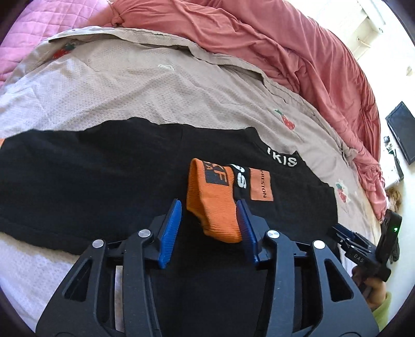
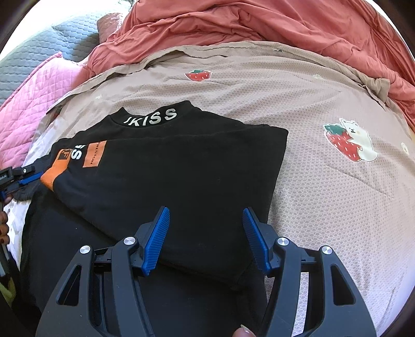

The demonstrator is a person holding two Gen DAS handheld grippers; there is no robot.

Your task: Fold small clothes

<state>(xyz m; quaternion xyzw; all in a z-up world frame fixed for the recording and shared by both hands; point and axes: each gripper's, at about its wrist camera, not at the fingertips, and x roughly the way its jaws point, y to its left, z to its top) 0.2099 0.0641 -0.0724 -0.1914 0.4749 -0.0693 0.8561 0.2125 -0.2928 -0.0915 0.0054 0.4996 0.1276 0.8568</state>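
Note:
A black shirt (image 2: 181, 168) lies folded on the bed, its collar with white letters (image 2: 150, 118) at the far side. One sleeve is laid over its body and ends in an orange cuff (image 1: 212, 202). My left gripper (image 1: 208, 202) stands open around that cuff: the cuff leans against the right finger, with a gap to the left finger. An orange patch (image 1: 260, 184) sits just beyond. My right gripper (image 2: 206, 210) hovers open over the shirt's near folded edge with nothing pinched. Each gripper shows at the edge of the other view: the right gripper (image 1: 345, 233) and the left gripper (image 2: 23, 176).
The shirt rests on a beige sheet (image 2: 324, 194) printed with strawberries. A coral duvet (image 2: 246, 23) is bunched along the far side, with a pink quilt (image 2: 33, 103) to the left. A dark screen (image 1: 402, 132) stands on the floor off the bed. A person's hand (image 1: 373, 287) holds the right gripper.

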